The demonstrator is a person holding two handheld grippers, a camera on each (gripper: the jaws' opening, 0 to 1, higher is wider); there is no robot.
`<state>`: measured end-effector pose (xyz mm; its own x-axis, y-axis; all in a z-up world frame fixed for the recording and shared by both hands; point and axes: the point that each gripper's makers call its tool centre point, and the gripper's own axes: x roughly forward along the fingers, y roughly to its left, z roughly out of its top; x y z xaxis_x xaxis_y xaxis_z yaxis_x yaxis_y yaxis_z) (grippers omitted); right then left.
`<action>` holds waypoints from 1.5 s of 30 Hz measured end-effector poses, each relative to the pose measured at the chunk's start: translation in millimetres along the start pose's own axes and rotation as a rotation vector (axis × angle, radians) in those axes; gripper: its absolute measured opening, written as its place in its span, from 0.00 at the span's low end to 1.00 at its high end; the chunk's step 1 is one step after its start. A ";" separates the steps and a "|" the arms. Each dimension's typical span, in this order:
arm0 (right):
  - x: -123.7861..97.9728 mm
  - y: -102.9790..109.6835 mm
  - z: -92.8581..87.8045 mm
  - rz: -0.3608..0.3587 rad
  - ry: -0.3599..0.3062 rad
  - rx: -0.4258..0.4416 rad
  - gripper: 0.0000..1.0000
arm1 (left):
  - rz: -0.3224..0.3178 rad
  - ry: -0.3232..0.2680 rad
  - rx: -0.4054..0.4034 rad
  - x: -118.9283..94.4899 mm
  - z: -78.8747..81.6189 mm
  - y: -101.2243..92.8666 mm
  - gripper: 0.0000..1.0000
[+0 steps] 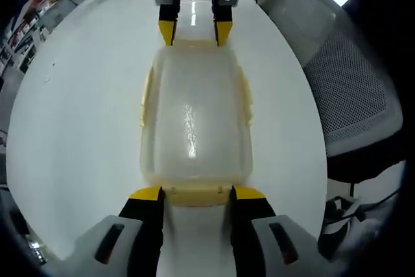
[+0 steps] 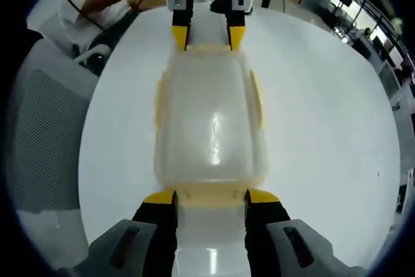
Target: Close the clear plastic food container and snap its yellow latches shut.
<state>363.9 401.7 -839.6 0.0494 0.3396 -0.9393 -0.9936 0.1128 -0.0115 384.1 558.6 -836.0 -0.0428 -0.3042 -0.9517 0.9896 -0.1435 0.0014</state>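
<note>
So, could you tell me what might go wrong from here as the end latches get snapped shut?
1. Each pair of tongs, left and right, straddles an end latch of the container on the smooth white table; uneven pushing could slide it.
2. The side latches seem to stand out from the walls, possibly unsnapped, so the lid could lift.

Both views face each other closely across the shared container
</note>
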 end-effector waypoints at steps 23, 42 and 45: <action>-28.7 -2.3 13.0 -0.014 -0.054 -0.066 0.40 | 0.028 -0.053 -0.064 -25.4 6.1 -6.8 0.39; -68.0 -9.3 12.3 -0.028 -0.066 -0.077 0.40 | 0.041 -0.089 -0.060 -59.1 32.4 -1.3 0.39; -69.2 -9.9 9.7 -0.025 -0.060 -0.076 0.40 | 0.031 -0.088 -0.058 -61.2 37.5 -0.6 0.39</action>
<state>371.3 386.2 -771.2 0.0779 0.3929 -0.9163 -0.9967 0.0516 -0.0626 380.9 542.0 -766.2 -0.0210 -0.3891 -0.9209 0.9968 -0.0786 0.0105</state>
